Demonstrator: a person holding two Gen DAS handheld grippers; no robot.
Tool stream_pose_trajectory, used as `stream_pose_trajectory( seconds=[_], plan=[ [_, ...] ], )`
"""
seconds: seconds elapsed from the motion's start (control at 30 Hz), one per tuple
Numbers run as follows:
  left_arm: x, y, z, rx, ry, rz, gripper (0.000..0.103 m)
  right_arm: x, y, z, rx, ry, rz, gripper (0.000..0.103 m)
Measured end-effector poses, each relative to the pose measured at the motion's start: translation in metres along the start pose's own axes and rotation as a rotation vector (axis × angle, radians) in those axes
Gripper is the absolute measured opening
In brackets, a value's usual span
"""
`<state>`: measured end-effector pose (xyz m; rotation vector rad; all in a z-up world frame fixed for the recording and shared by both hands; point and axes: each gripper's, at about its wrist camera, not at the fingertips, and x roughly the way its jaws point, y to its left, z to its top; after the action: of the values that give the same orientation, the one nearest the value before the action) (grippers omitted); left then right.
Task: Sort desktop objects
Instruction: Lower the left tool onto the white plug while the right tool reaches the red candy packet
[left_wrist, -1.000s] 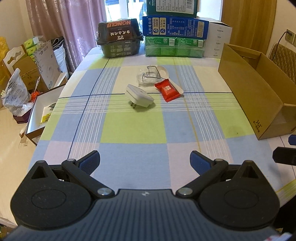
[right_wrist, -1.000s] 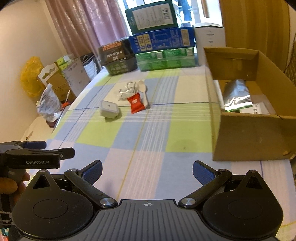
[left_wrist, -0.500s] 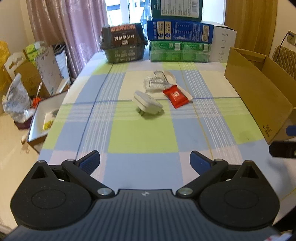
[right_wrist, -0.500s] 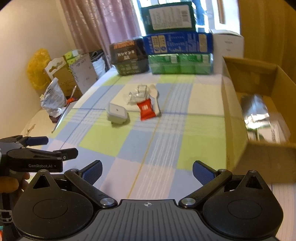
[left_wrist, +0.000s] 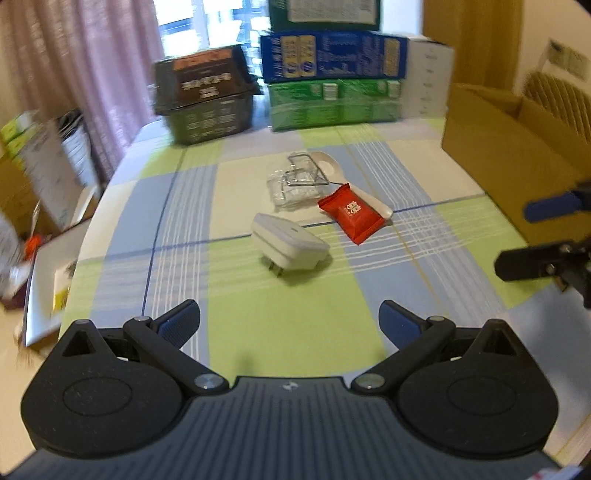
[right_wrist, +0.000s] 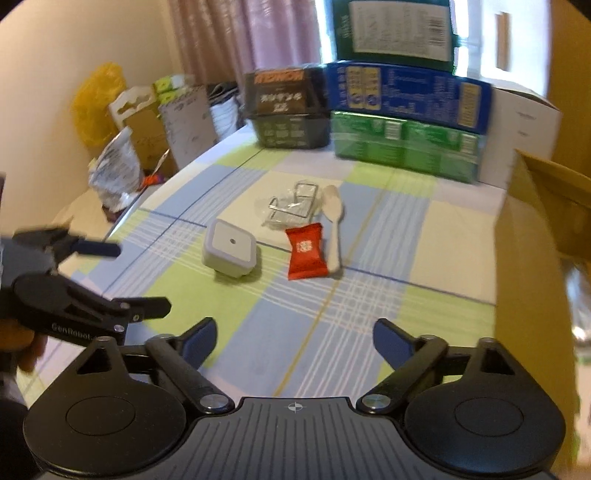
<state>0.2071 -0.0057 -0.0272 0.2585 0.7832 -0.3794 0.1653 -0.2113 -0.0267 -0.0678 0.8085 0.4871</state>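
Nearest to us, both tools are empty with their fingers spread wide: the left gripper (left_wrist: 289, 316) hangs above the checked tablecloth (left_wrist: 258, 332), and the right gripper (right_wrist: 294, 335) does the same beside it. Neither touches anything.

A little farther on lies the white plug adapter (left_wrist: 289, 242), flat on the cloth with its metal prongs facing back toward us on the left-wrist view. Its long axis runs diagonally, from far-left to near-right. Just beyond it, to the right, the red snack packet (left_wrist: 351, 213) lies flat, its length also slanted, near-right to far-left. One edge of it overlaps the handle of the white spoon (left_wrist: 369, 197), whose bowl points away from us and whose handle comes toward the near right. The clear bag with a wire clip (left_wrist: 297, 181) sits touching the spoon's bowl end.

To the right stands the open cardboard box (left_wrist: 491, 162), which we judge to be where things go. At the far edge are stacked cartons (left_wrist: 334, 88).

The risks, as we see them: pinching the adapter across its rounded corners could let it twist out; grabbing the packet could drag the spoon along; the crinkly bag may slip or snag its clip.
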Motion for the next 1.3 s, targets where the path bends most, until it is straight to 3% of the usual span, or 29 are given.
stream_pose_trajectory(
  seconds=[0.33,0.6,0.87,0.97,1.17,1.3],
  plan=[
    [0.053,0.028,0.034,0.269,-0.007,-0.157,0.097,0.070,-0.008,0.033,-0.128,0.043,0.038,0.057],
    [0.074,0.034,0.051,0.375,-0.036,-0.239,0.091,0.126,-0.013,0.057,-0.141,0.089,0.042,0.050],
    [0.088,0.032,0.051,0.404,-0.019,-0.283,0.088,0.162,-0.016,0.060,-0.135,0.132,-0.021,0.050],
    [0.093,0.030,0.054,0.414,-0.009,-0.294,0.083,0.167,-0.014,0.058,-0.152,0.132,-0.027,0.049],
    [0.101,0.027,0.054,0.421,0.011,-0.306,0.066,0.166,-0.015,0.056,-0.146,0.134,-0.043,0.027],
    [0.097,0.026,0.051,0.392,0.018,-0.292,0.064,0.153,-0.016,0.050,-0.114,0.141,-0.052,0.025]
  ],
)
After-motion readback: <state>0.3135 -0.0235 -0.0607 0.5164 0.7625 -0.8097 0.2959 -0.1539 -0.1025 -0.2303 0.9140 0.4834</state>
